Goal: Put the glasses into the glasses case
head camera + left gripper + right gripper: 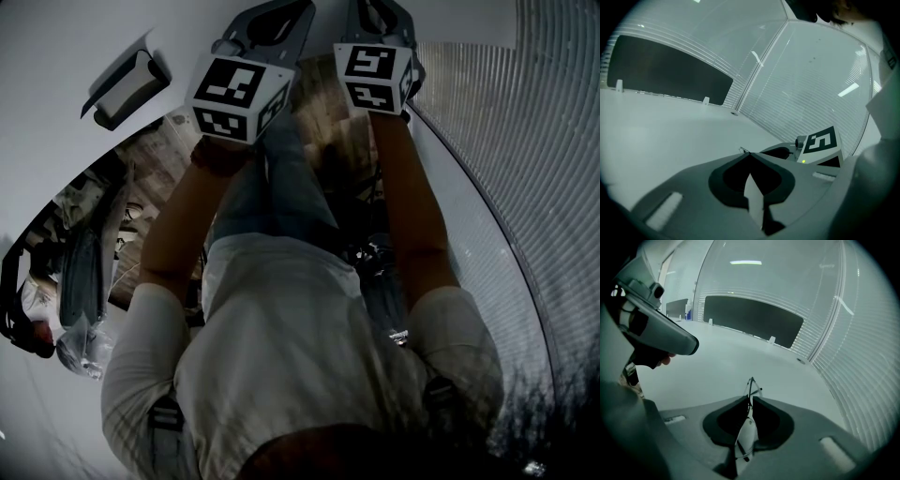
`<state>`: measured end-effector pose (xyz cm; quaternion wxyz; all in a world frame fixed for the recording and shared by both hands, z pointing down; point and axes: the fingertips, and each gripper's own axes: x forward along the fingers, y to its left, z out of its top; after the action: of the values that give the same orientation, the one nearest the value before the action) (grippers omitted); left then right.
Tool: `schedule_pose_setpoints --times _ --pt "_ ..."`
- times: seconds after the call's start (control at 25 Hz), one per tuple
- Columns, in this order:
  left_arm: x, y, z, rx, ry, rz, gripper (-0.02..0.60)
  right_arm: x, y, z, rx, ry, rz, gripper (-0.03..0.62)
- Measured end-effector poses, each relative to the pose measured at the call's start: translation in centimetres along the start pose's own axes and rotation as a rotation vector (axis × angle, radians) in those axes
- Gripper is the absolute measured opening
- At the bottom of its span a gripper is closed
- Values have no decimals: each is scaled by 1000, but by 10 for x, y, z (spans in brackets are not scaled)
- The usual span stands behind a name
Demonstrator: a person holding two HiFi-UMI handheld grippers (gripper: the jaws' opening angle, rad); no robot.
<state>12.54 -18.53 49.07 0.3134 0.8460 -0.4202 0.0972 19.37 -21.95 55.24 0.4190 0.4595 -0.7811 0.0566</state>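
Observation:
The thin wire-framed glasses (747, 434) stand edge-on between the jaws of my right gripper (751, 398), which is shut on them; the frame's top pokes out past the tips. My left gripper (749, 153) has its tips together, and a sliver of thin wire shows just beyond them; I cannot tell whether it touches them. The dark glasses case (127, 86) lies open on the white table (56, 47), left of both grippers. In the head view the two marker cubes (239, 94) (375, 75) sit side by side at the top.
A long dark panel (750, 319) runs along the table's far edge. Slatted blinds (862, 362) curve along the right side. The left gripper's housing (656, 329) hangs at the upper left of the right gripper view. Chairs and clutter (80, 272) stand on the floor below.

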Motion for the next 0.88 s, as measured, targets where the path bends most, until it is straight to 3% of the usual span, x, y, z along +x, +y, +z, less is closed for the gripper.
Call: schedule_pose_setpoints --times 0.52,0.88 --pt "-1 5 -2 -8 -9 14 0 -4 -4 1 -23 -36 2 17" --pt "-50 23 25 7 -65 41 0 -34 21 66 -69 -144 8 17"
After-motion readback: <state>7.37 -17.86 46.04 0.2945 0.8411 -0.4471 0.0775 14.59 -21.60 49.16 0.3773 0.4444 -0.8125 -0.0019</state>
